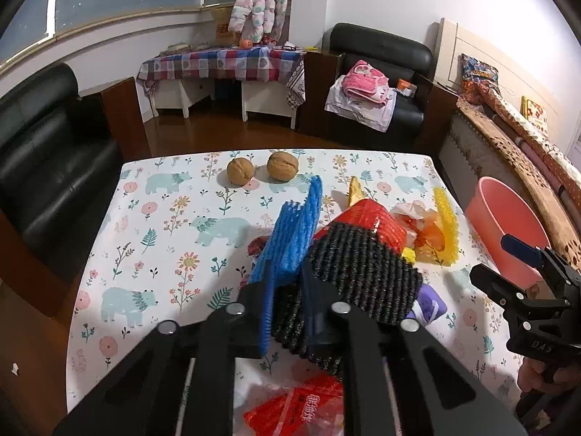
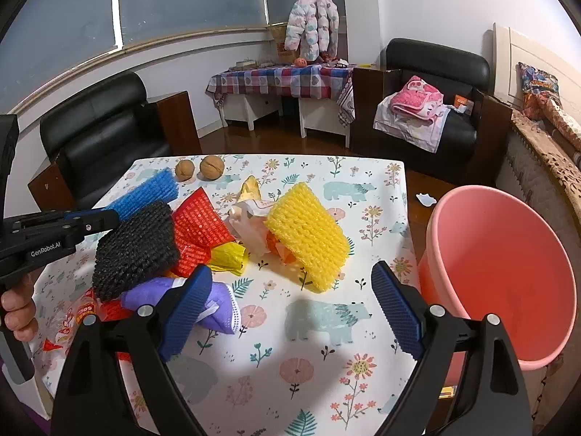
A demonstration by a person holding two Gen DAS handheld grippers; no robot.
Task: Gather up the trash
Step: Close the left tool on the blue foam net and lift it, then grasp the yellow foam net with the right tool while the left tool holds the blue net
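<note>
Right now the black foam fruit-net sleeve [image 1: 363,272] sits clamped between the blue-padded fingers of the left tongs [image 1: 287,312], lifted a little above the heap of trash in the middle of the table with the bear-and-flower print cloth [image 2: 326,327]. Touching it on the left side is a blue foam net sleeve [image 1: 294,229], standing tilted on edge; whether the left tongs pinch that one too is hard to tell. Just behind the black sleeve lies a red foam net sleeve [image 2: 199,229], and under it a purple cloth-like wrapper [image 2: 214,301] and a red printed plastic bag [image 1: 301,407]. Further right a yellow foam net sleeve [image 2: 308,239] leans on crumpled pale and orange plastic wrappers [image 2: 250,229].

The right tongs [image 2: 290,312] hover over the near part of the table, their blue pads spread wide apart and holding nothing. Beside the table's right edge stands a pink plastic bucket [image 2: 501,276], tilted toward the camera. Two whole walnuts [image 1: 261,169] rest near the far edge of the table, well apart from the heap.
</note>
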